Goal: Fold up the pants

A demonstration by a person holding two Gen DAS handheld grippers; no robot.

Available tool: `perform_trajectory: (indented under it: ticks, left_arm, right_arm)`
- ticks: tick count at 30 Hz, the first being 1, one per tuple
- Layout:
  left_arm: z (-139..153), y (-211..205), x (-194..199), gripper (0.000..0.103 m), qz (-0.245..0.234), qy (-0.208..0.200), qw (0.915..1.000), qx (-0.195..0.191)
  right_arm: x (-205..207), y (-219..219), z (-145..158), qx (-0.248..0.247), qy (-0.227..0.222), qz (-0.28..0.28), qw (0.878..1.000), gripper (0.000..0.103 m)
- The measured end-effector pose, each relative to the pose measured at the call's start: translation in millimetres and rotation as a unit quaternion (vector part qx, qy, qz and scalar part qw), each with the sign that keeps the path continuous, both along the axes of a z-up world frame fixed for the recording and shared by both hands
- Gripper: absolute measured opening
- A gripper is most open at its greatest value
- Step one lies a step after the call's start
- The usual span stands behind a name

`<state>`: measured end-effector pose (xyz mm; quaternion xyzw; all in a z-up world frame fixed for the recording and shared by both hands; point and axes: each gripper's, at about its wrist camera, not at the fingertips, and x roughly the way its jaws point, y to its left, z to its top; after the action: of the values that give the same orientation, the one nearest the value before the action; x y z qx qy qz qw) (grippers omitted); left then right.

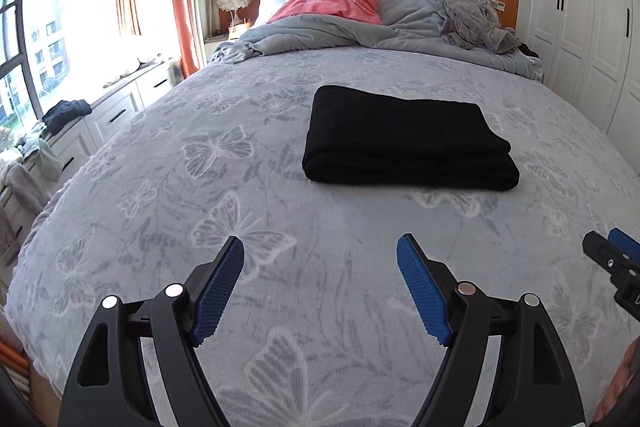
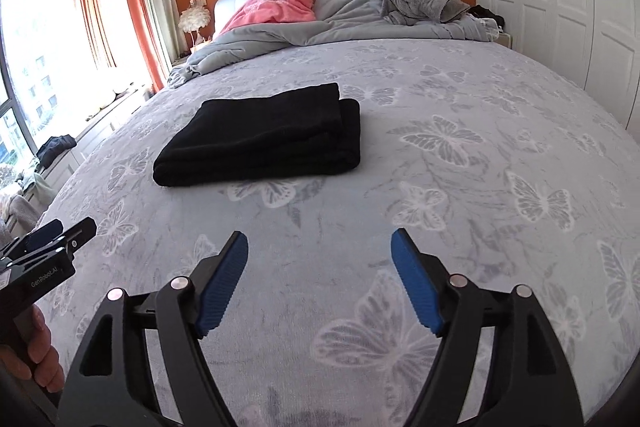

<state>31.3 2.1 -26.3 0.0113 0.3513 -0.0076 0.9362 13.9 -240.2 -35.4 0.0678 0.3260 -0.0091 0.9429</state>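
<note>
The black pants [image 1: 408, 139] lay folded on the butterfly bedspread [image 1: 280, 211], well ahead of both grippers. The left gripper [image 1: 320, 247] and the right gripper [image 2: 320, 241] stood wide open, holding nothing.

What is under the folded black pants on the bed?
The pants lie on the butterfly-print bedspread. Nothing sticks out from beneath them; the spot they cover is hidden. Both tongs are open, away from them.
</note>
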Motion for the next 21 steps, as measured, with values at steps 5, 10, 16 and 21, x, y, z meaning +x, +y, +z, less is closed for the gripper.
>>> perform_trajectory:
  ticks: [5,10,16,21]
  left_arm:
    - [-13,4,-6,0.076,0.008,-0.016,0.9995,0.025]
    - [-23,2,-4,0.076,0.006,-0.024,0.9995,0.021]
    - [-32,-7,-3,0.076,-0.004,-0.022,0.9993,0.031]
    - [-31,-11,-4,0.076,-0.009,-0.022,0.9994,0.024]
  right_arm:
    - [-1,10,-8,-0.018,0.002,0.003,1.0,0.072]
    - [-3,22,-15,-0.04,-0.007,0.001,0.999,0.072]
    - [-3,27,-16,-0.051,-0.013,0.002,0.999,0.076]
    - [-2,25,-17,-0.047,-0.01,-0.001,0.999,0.076]
